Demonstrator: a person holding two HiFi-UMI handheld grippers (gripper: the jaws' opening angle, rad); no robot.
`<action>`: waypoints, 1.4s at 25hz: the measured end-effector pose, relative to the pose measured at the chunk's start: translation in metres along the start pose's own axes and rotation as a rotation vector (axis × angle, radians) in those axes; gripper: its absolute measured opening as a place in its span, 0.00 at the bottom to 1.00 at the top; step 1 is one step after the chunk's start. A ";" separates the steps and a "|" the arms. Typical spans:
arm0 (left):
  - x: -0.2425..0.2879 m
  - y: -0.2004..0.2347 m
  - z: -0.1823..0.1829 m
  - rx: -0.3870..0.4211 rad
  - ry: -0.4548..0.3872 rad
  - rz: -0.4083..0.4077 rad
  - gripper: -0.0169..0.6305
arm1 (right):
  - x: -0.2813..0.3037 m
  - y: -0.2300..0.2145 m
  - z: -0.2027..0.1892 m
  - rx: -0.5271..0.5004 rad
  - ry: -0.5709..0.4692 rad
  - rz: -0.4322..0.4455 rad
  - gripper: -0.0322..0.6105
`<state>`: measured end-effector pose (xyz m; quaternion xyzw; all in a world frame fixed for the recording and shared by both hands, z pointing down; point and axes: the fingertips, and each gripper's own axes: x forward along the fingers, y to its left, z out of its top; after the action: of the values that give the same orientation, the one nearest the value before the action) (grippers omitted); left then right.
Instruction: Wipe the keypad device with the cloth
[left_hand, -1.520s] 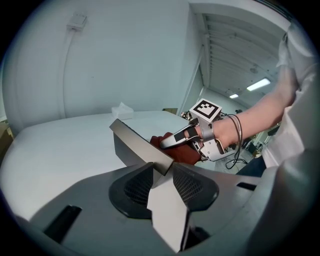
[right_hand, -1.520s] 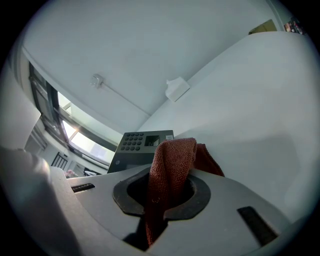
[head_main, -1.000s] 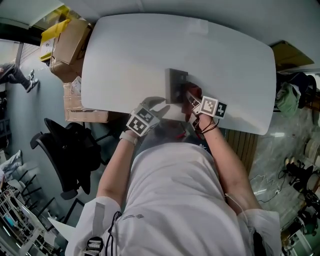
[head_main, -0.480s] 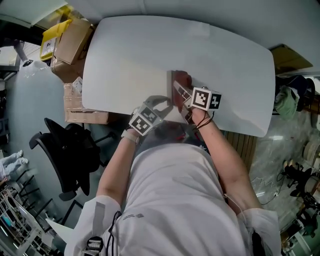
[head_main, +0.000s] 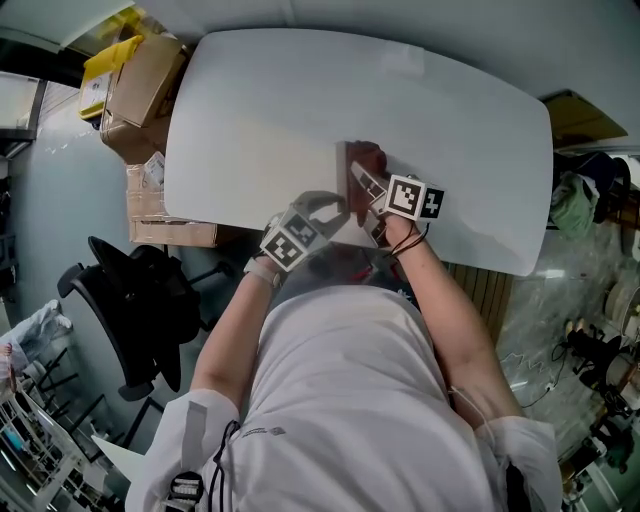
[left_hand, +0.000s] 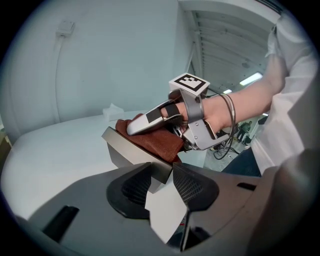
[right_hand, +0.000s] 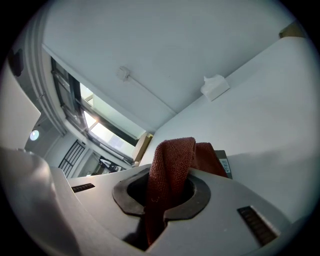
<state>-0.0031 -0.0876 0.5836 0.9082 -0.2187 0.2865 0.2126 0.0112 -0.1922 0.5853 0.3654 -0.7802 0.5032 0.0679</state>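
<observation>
right gripper (right_hand: 167, 200) clamped on the red-brown cloth (left_hand: 156, 141), which lies draped over the top face of the keypad device (left_hand: 122, 152). left gripper (left_hand: 161, 181), jaws narrow, grips the device's near corner. the device rests on the white tabletop (head_main: 260, 110); cardboard boxes (head_main: 140, 78) stand well to the device's left, off the tabletop.

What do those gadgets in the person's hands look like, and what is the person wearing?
The left gripper and right gripper are grey, with two jaws lined by dark, ribbed pads. Each carries a white cube printed with black square markers. Thin black cables loop beside the right one. The person wears a white shirt, forearms bare.
</observation>
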 end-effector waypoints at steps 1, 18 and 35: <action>0.000 0.000 0.000 -0.001 -0.002 -0.001 0.22 | -0.001 -0.003 0.000 0.008 -0.005 -0.005 0.13; -0.001 0.001 -0.002 -0.017 -0.008 0.014 0.22 | -0.020 -0.087 -0.018 0.098 -0.003 -0.179 0.13; -0.016 -0.017 -0.020 -0.027 -0.006 0.025 0.22 | -0.044 -0.079 -0.053 0.107 0.042 -0.185 0.13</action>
<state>-0.0144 -0.0590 0.5841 0.9034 -0.2346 0.2833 0.2204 0.0794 -0.1435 0.6486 0.4285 -0.7134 0.5433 0.1109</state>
